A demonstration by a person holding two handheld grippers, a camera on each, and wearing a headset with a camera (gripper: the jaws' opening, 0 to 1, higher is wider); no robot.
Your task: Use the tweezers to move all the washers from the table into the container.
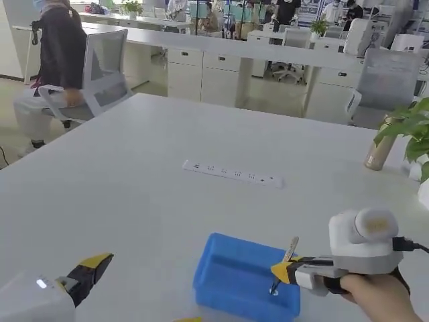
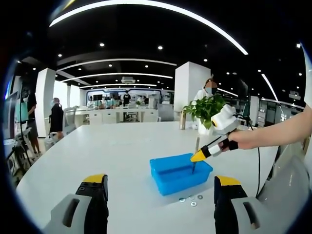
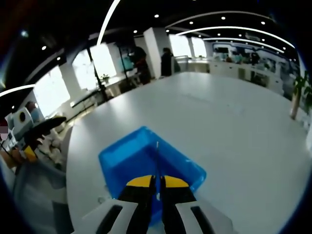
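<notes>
A blue container (image 1: 228,268) sits on the white table near its front edge. My right gripper (image 1: 285,270) is shut on metal tweezers (image 1: 289,256), whose tips point down inside the container's right part. In the right gripper view the tweezers (image 3: 157,161) run from the shut jaws over the container (image 3: 131,161). Whether the tips hold a washer is too small to tell. A few washers (image 2: 191,199) lie on the table just in front of the container (image 2: 175,176). My left gripper (image 2: 161,183) is open, low at the left (image 1: 141,293), with nothing between its jaws.
A white power strip (image 1: 233,174) lies across the table's middle. A potted plant (image 1: 410,134) and a bottle (image 1: 379,151) stand at the far right edge. A person (image 1: 59,47) sits on a chair beyond the table's far left corner.
</notes>
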